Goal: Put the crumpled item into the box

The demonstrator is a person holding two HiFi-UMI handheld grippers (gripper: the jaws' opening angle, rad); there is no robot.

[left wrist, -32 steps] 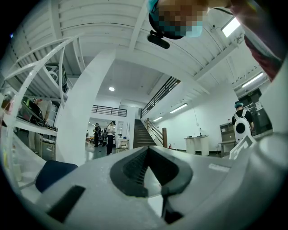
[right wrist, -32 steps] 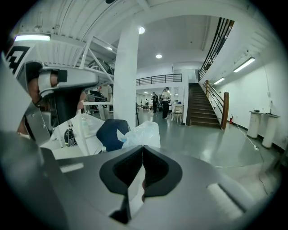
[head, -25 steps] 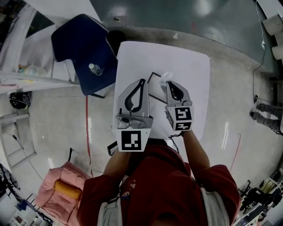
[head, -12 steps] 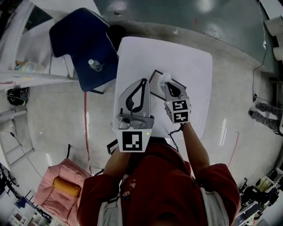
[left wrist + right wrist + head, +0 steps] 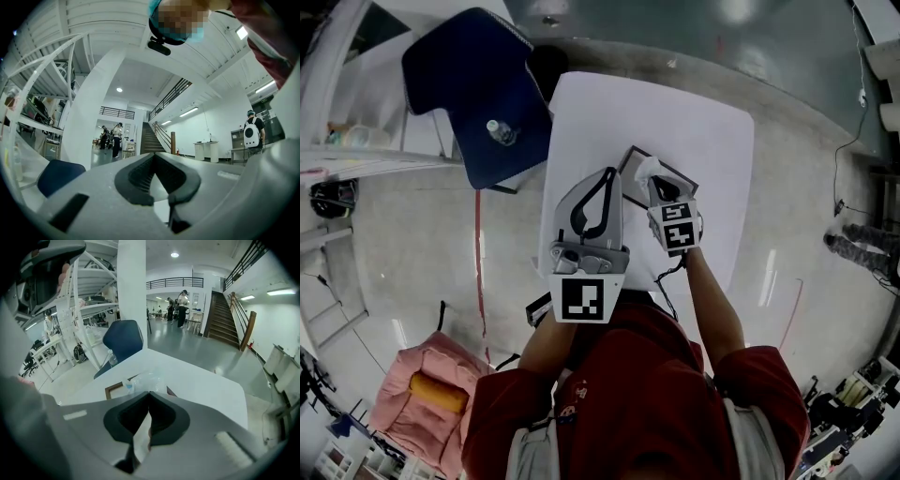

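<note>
Item [image 5: 144,379] — crumpled — at right gripper [image 5: 149,394] tips

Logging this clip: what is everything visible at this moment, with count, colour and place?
table: one, white, centre.
box: one, dark-rimmed, on the table ahead of both grippers.
crumpled item: one, clear-whitish, over the box in the head view.
chair: one, dark blue, left of the table.
bottle: one, clear, on the chair.
bundle: one, pink, on the floor lower left.
left gripper: grey, shut, empty, over the table.
right gripper: grey, shut on the crumpled item.
</note>
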